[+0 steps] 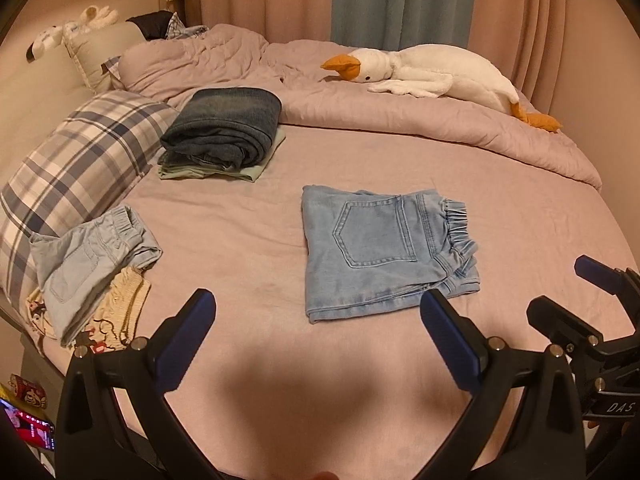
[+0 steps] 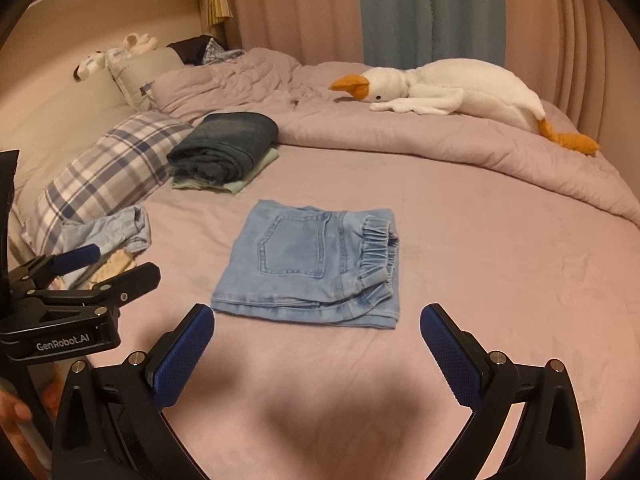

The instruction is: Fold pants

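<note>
Our left tongs point(image 1: 316, 316) and right tongs point(image 2: 316, 328) hang released above the bed point(image 2: 480, 260); folded pants point(image 2: 312, 268) lie just ahead.

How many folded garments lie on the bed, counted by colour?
Light blue denim: 2, the folded pants in the middle and a pair by the plaid pillow
Dark blue denim: 1
Pale green: 1
Cream patterned: 1
Total: 5

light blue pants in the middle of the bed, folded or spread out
Folded. The light blue pants lie as a compact rectangle on the bed, layered edges along the near side, elastic waistband bunched at the right, back pocket facing up.
</note>
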